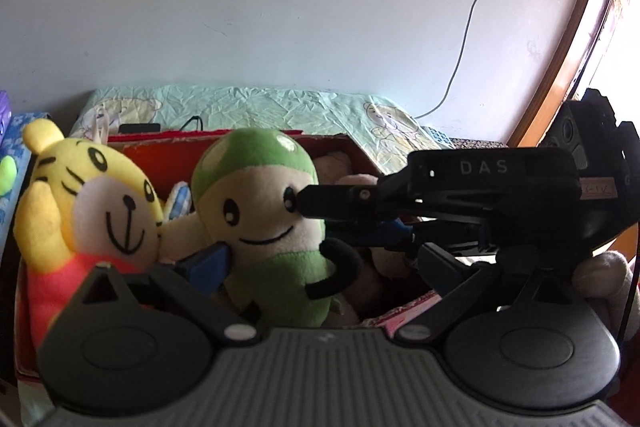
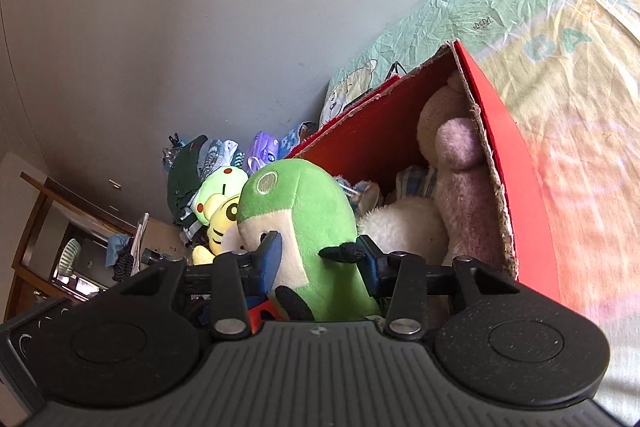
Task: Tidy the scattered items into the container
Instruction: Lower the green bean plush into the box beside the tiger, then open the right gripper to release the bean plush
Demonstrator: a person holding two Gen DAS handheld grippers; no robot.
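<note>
A green and cream plush doll (image 1: 272,227) stands upright over the open red cardboard box (image 1: 160,155), which sits on a bed. My right gripper (image 1: 320,223) comes in from the right, and in its own view the right gripper (image 2: 320,261) has its blue pads pressed on both sides of the green doll (image 2: 320,219). My left gripper (image 1: 324,267) is open wide around the doll. Its left pad is at the doll's side and its right pad is apart from it. A yellow tiger plush (image 1: 88,211) leans at the box's left end. Pink (image 2: 456,155) and white (image 2: 404,223) plush toys lie inside the box (image 2: 512,147).
A pale green bed sheet (image 1: 248,107) with bear prints lies around the box, against a grey wall. A cable (image 1: 464,47) hangs down the wall near a wooden window frame (image 1: 576,39). A pile of clothes and packets (image 2: 224,155) and a wooden cabinet (image 2: 48,247) are beyond the box.
</note>
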